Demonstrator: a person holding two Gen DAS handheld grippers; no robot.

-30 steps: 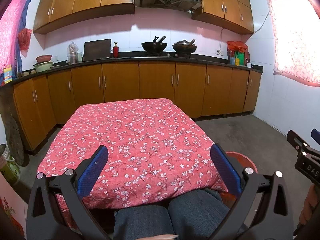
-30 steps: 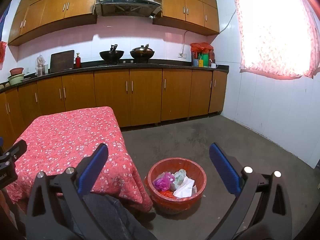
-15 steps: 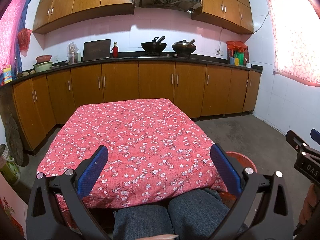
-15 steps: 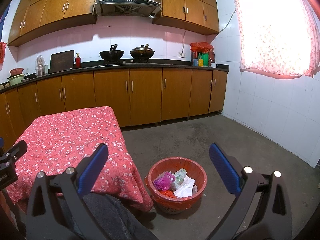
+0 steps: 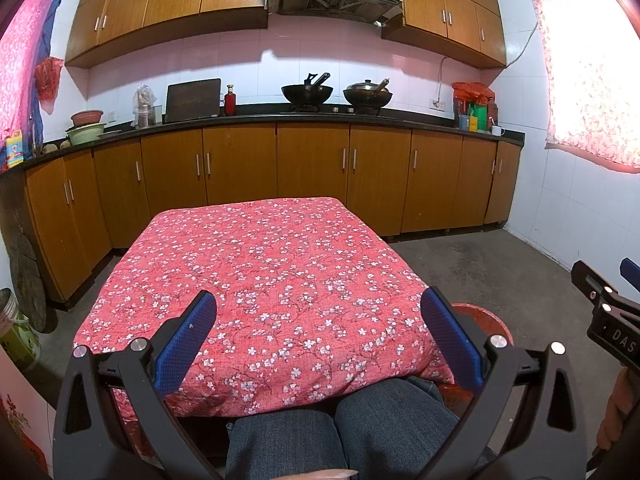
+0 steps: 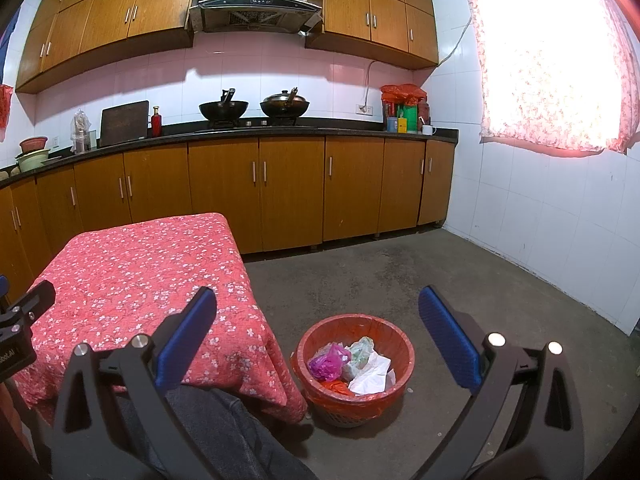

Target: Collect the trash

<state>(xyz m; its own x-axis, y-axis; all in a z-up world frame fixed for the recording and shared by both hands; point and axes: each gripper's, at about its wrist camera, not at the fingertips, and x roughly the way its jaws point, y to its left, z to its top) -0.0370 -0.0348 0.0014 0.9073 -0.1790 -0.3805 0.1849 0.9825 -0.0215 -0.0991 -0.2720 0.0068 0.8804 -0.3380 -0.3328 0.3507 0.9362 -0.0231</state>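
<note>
Both grippers, left [image 5: 318, 328] and right [image 6: 318, 330], wide apart, holding nothing; trash [image 6: 352, 364] sits in red basket [image 6: 394, 390] on floor beside table [image 6: 132, 264]; looks collected, so scan for strays, keep clear of cloth

A round red wastebasket [image 6: 354, 394] lined with a red plastic bag is standing upright on the concrete floor, just beside the tabletop's corner. Inside are lying a crumpled pink bag [image 6: 329, 364], white paper [image 6: 370, 376] and a pale wrapper [image 6: 360, 350].
</note>
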